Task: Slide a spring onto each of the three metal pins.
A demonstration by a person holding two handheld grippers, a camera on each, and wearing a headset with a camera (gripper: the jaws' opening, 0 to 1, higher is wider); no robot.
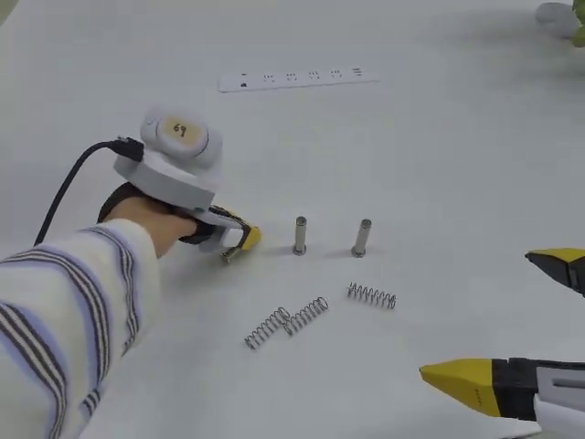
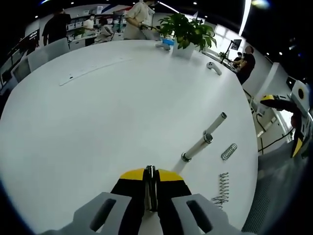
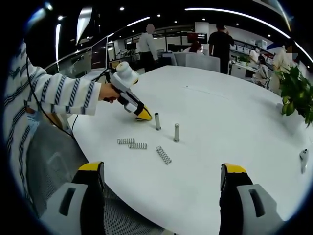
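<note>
Left tongs (image 2: 150,172) clamp 1 pin (image 2: 150,188) | right tongs (image 3: 162,169) wide apart | white table (image 1: 439,165), open office behind

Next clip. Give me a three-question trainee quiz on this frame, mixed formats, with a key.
1. How many springs lie loose on the table? A two, B three, C four.
2. True or false: a spring already sits on one of the two upright pins.
3. Fill in: the left gripper is shut on a pin, while the right gripper has its jaws ___.
Key: 1 B; 2 false; 3 open.
</note>
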